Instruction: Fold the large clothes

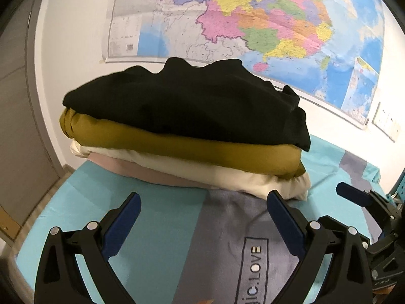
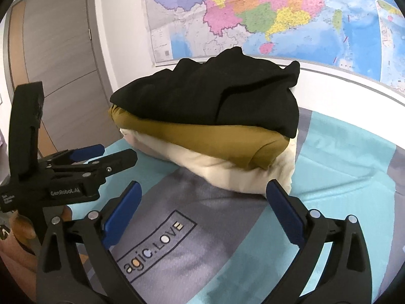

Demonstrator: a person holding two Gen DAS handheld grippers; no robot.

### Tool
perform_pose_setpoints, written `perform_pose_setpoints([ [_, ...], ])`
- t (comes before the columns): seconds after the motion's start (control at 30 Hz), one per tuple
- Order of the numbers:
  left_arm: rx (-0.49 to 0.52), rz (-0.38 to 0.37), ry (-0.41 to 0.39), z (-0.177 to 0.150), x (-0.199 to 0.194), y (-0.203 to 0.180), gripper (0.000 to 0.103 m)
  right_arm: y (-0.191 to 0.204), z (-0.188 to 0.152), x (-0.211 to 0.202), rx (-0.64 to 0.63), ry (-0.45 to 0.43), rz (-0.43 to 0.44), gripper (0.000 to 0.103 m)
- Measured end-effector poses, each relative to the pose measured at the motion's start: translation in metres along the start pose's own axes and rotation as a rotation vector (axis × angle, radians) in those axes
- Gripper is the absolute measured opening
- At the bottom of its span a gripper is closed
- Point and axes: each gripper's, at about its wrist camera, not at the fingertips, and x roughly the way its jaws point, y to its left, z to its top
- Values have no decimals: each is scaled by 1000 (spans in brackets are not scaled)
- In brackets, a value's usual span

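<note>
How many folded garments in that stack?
4 visible: black garment on top, mustard one under it, cream one third, pale pink one at the bottom. More may be hidden.

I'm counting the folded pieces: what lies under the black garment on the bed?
Under the black garment lie a mustard piece, a cream one and a pinkish one, stacked. Only their near edges show; anything behind the stack is covered.
</note>
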Motion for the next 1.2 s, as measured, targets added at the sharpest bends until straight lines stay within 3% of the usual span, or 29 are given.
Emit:
perform_pose_setpoints([
  [0.5, 18, 44, -21, -18, -30, -13, 96, 8, -16, -30, -1, -19, -10, 97],
  [1.2, 15, 67, -23, -25, -36, -16, 96, 12, -26, -38, 22, -16, 5, 97],
])
